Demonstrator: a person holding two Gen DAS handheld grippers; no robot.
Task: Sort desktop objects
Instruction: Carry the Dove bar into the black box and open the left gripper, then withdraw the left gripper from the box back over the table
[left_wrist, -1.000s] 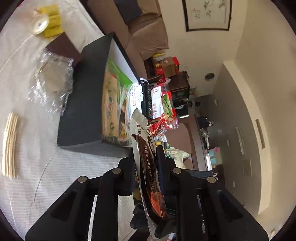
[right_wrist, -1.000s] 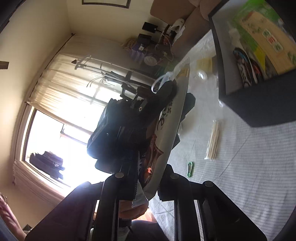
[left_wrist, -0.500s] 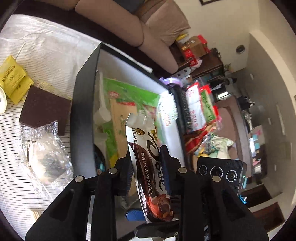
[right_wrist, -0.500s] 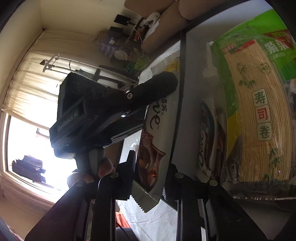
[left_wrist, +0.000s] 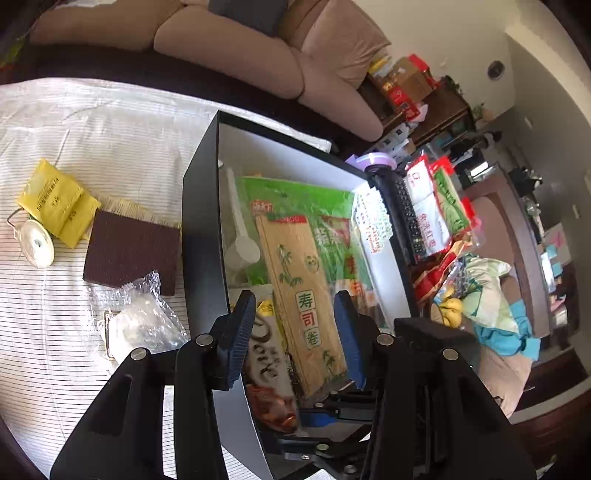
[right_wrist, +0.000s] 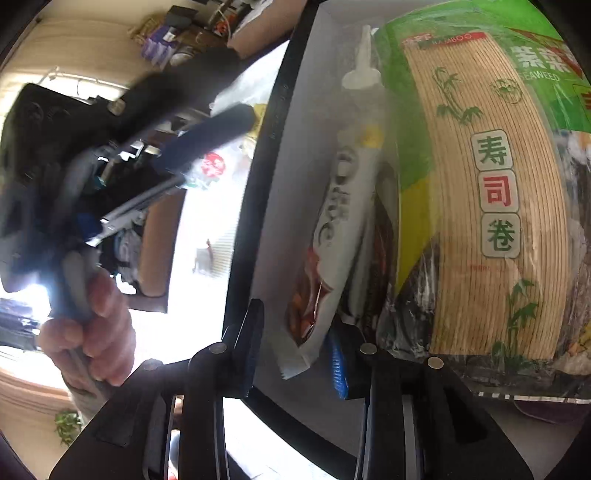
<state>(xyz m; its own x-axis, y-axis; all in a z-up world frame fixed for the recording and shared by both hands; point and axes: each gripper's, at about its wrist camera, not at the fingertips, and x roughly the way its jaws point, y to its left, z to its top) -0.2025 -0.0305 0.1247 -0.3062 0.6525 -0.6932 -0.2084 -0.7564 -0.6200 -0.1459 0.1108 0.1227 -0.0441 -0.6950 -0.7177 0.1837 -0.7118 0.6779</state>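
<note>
1. A table covered with a white, finely striped cloth (left_wrist: 110, 140) is seen in the left wrist view; a black box (left_wrist: 203, 236) with pale inner walls stands on it.
2. On the cloth to the left of the box are laid yellow sachets (left_wrist: 55, 201), a round white reel (left_wrist: 36, 245) just beside them, a brown pad (left_wrist: 129, 254) and a crumpled clear bag (left_wrist: 142, 325) near the box wall.
3. Inside the box a green sushi-mat pack (left_wrist: 299, 280) is laid, with a white scoop (left_wrist: 240, 236) along its left side.
4. A chocolate bar (right_wrist: 332, 236) is lodged on edge between the box's wall and the pack, in the box's near corner.
5. The left gripper (left_wrist: 297, 339) is held over the box; its jaws are opening and nothing is pressed between them.
6. The right gripper (right_wrist: 295, 350) is opening too; the bar's lower end is seen between its jaws, apparently not pressed by the pads.
7. A hand (right_wrist: 92, 328) on the other gripper's handle is seen, blurred, in the right wrist view.
8. Beyond the table a beige sofa (left_wrist: 277, 62) is set against it; red snack bags (left_wrist: 439, 210), a dark cabinet (left_wrist: 436, 110) and cream walls are seen to the right.
9. Bright window light is seen at the left of the right wrist view.
</note>
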